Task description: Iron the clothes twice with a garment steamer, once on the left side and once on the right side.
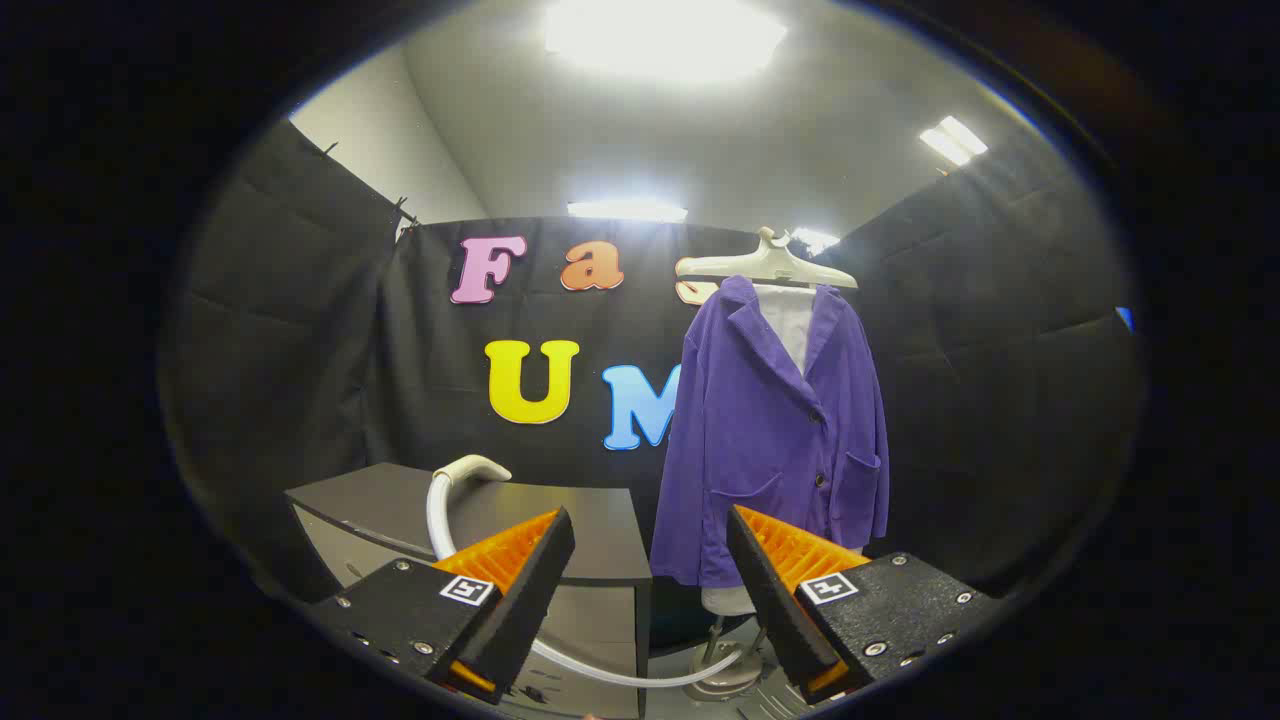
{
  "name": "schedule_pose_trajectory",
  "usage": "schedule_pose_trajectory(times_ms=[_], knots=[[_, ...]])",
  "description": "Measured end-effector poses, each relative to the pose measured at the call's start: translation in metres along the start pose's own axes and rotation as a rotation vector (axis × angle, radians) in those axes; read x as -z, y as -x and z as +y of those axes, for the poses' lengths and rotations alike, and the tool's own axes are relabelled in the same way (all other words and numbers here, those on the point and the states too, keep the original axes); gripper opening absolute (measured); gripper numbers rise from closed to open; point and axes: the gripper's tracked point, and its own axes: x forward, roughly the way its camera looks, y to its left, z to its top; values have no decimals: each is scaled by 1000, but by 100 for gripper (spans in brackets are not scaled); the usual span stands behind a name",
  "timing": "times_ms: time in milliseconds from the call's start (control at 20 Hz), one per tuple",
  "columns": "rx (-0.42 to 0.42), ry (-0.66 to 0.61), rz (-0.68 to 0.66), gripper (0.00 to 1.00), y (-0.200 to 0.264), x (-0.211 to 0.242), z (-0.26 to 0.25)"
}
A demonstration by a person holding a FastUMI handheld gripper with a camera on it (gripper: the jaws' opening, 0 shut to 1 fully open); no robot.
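Reaching with empty gripper, jaws wide apart; white curved steamer handle at ten o'clock could slip, purple soft jacket one o'clock.

Gripper: two wedge-shaped fingers, each tapering to a narrow tip, with a ribbed, grid-like outer face and a flat, smooth inner pad. Each finger is fixed to a black, matte, textured block. Each block carries a small square black-and-white marker near the finger base. Silver round-head screws sit at the corners of both blocks. The fingers stand apart, with nothing between them.
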Motion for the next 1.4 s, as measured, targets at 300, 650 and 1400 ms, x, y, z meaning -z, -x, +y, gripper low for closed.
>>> schedule_pose_trajectory(times_ms=[300, 650, 1400], knots=[[-21, -3, -10, 95, -8, -4, 20], [-74, 32, 32, 95, -6, 5, 37], [-281, 29, 25, 95, -15, -40, 55]])
